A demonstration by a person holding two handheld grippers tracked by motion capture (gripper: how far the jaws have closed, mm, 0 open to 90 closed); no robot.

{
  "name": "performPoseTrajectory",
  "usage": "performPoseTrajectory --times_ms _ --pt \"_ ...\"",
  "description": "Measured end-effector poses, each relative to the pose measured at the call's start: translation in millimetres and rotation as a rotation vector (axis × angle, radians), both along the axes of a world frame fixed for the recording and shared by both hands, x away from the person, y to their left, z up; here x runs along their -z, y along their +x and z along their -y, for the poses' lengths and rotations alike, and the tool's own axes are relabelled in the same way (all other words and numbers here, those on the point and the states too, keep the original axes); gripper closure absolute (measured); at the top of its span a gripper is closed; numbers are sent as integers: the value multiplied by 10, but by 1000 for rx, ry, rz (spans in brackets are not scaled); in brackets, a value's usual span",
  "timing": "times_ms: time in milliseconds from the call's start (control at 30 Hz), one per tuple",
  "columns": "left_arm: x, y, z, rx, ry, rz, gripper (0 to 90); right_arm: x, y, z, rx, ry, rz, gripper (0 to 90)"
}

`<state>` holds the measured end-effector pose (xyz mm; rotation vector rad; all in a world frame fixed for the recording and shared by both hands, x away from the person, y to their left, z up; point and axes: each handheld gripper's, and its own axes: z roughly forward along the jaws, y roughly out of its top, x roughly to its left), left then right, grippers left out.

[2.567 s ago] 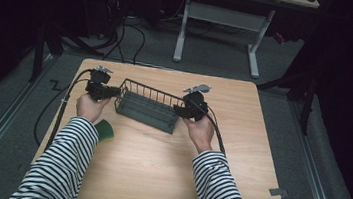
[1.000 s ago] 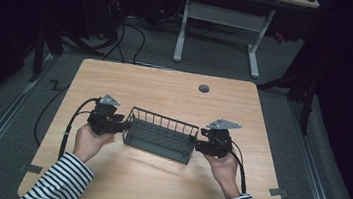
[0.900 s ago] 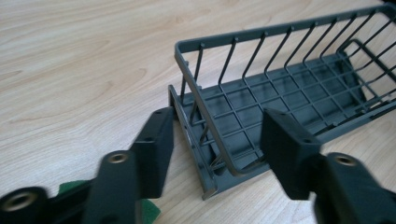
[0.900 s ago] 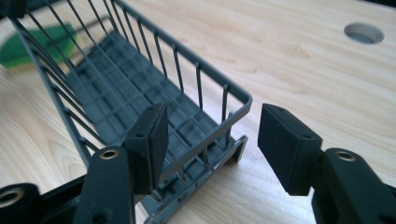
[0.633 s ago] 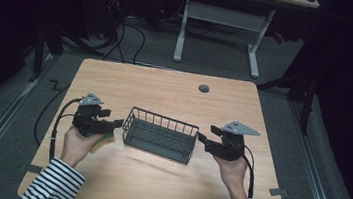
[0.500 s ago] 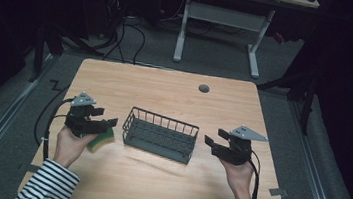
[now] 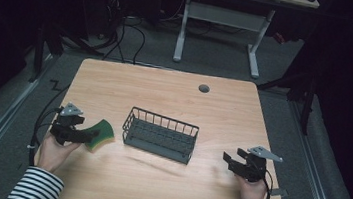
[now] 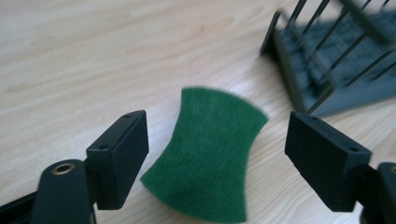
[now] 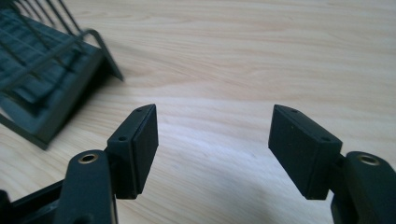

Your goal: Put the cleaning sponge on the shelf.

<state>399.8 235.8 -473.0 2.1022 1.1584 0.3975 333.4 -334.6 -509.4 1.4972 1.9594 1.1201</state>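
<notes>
At the table's left edge, the left gripper (image 8: 215, 154), jaws just spread wide, straddles a green scouring pad (image 8: 208, 158) without touching it; the pad looks light, soft and compressible, best pinched across its narrow waist. The wire basket (image 7: 160, 134) sits mid-table, and the right gripper (image 9: 212, 151), its jaws also just opened, holds nothing.

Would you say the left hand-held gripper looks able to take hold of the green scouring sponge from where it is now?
Probably yes. The left hand-held gripper has just been opening, and the green scouring sponge lies flat on the wooden table between its jaws, untouched. The dark wire basket stands clear to one side.
</notes>
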Motion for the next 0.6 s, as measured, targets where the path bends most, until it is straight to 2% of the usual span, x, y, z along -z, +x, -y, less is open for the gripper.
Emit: performPoseTrajectory --times_ms 100,167,233,300,367,433,500,600 --pt "84 38 27 14 32 -18 207 76 -23 70 29 -32 -5 334" --pt "132 59 72 23 76 -23 209 129 -43 119 62 -55 -21 338" --pt "166 76 104 31 101 -27 210 176 -48 156 97 -83 -35 341" --pt "201 100 129 39 113 -37 205 195 -34 188 123 -109 -68 336" --pt "230 123 141 42 123 -45 197 193 -39 202 139 -116 -70 338" --pt "255 140 144 47 129 -60 188 201 -14 207 145 -138 -93 335" --pt "270 147 147 56 128 -76 176 201 -7 213 151 -136 -94 335" --pt "287 151 156 59 140 -79 174 202 -6 212 151 -138 -94 329"
